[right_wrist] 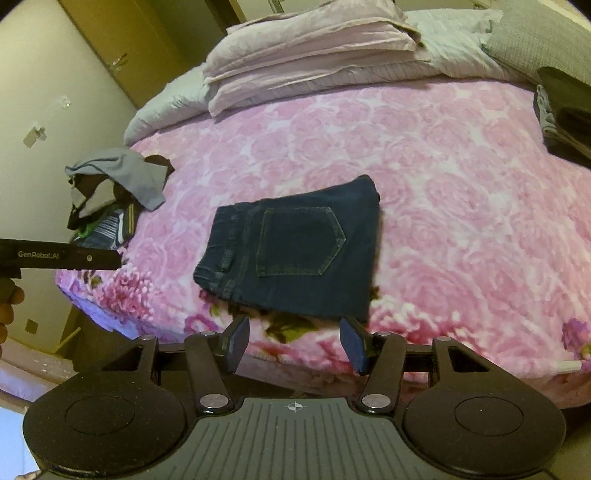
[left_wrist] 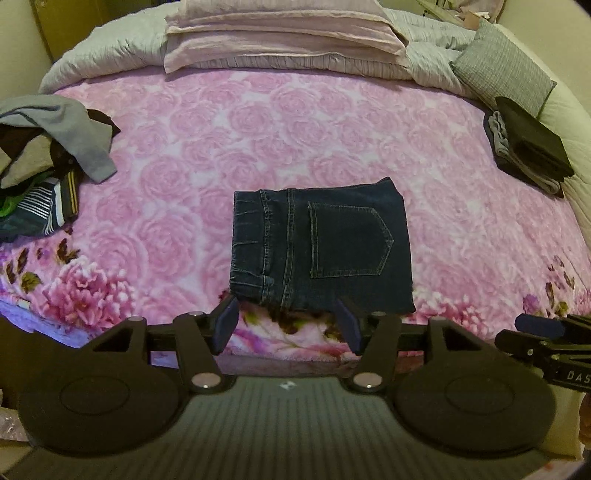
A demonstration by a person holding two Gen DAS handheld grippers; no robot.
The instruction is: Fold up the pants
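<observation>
Dark blue jeans [left_wrist: 321, 247] lie folded into a compact rectangle on the pink floral blanket [left_wrist: 258, 129], back pocket facing up. In the right wrist view the same jeans [right_wrist: 295, 251] sit near the bed's front edge. My left gripper [left_wrist: 286, 319] is open just short of the jeans' near edge, with nothing between its fingers. My right gripper [right_wrist: 295, 341] is also open and empty, a little back from the jeans' near edge. The right gripper's side [left_wrist: 543, 332] shows at the left wrist view's right edge.
A heap of unfolded clothes [left_wrist: 44, 158] lies at the bed's left side. A stack of folded dark and grey garments [left_wrist: 528, 144] sits at the right. Pillows and a grey duvet [left_wrist: 280, 33] fill the head of the bed. A hand [right_wrist: 7, 306] holds the left gripper's body [right_wrist: 59, 254].
</observation>
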